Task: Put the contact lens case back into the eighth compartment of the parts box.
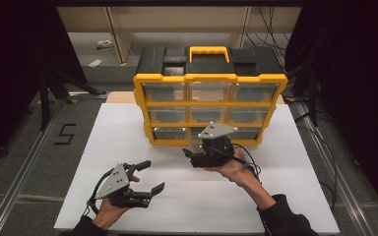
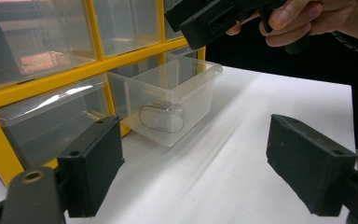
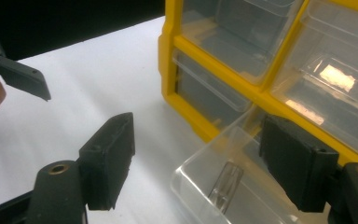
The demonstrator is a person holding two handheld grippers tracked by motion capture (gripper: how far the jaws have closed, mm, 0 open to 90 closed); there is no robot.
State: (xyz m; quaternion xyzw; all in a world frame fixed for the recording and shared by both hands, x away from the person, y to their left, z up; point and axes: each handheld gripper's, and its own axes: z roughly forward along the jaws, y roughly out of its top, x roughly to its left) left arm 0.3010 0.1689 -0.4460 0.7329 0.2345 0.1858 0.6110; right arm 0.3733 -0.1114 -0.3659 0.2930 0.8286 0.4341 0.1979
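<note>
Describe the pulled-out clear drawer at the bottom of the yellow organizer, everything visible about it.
The clear drawer is a small box of transparent plastic with a thin rim and a rounded, moulded finger pull on its front wall. It looks empty. It sits level, slid part way out of the middle slot in the bottom row of the yellow organizer, its front end over the white table. The right gripper is at it with its jaws open; one jaw stands over its rim, and contact cannot be told.

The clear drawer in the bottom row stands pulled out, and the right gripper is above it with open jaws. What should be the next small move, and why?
Probably lower the right gripper a little toward the clear drawer, which stands pulled out of the yellow organizer. Its jaws stand open with nothing between them, and the drawer looks empty. The left gripper waits open, apart on the white table.
</note>
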